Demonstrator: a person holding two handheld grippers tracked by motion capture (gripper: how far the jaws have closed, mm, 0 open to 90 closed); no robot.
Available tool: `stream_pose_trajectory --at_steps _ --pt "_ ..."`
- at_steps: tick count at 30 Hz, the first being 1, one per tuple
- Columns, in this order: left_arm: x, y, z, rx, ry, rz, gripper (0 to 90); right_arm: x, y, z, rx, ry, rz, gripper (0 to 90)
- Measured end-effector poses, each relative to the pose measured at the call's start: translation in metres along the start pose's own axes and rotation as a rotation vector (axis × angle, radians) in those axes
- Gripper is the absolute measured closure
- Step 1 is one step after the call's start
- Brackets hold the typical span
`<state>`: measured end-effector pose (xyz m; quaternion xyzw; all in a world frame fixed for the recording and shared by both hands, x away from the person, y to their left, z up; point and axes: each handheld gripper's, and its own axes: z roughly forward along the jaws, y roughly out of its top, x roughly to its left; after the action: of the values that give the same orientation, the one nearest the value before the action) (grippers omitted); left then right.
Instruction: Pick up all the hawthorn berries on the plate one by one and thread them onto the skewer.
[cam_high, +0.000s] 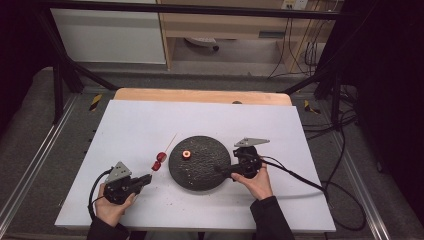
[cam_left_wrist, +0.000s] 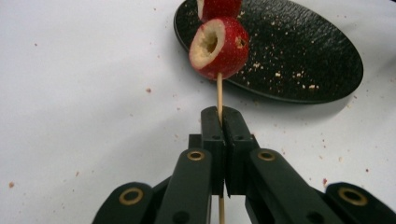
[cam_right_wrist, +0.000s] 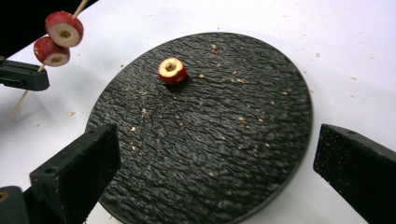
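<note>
Left claw (cam_left_wrist: 219, 122) clenched on skewer (cam_left_wrist: 219, 93) | fruit (cam_left_wrist: 219, 47) just beyond tips | right claw (cam_right_wrist: 217, 161) released

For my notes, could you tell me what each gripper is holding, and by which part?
The left gripper clamps the skewer by its bare stick, below the two red fruits. The right gripper is open and holds nothing.

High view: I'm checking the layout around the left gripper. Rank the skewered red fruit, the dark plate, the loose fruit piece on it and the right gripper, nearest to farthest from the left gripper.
1. Skewered red fruit, just ahead of the left gripper, on the skewer it holds.
2. Dark plate, its rim to the right.
3. Loose fruit piece, on the plate's far part.
4. Right gripper, at the plate's right edge.
</note>
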<state>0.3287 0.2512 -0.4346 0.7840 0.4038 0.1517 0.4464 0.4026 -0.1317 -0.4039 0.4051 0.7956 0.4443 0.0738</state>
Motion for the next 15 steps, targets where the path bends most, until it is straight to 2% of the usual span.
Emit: stream_pose_trajectory --at_steps 15 --pt "0.004 -0.003 -0.005 -0.010 -0.009 0.004 88.1 0.027 0.042 0.040 0.121 -0.002 -0.083 1.7"
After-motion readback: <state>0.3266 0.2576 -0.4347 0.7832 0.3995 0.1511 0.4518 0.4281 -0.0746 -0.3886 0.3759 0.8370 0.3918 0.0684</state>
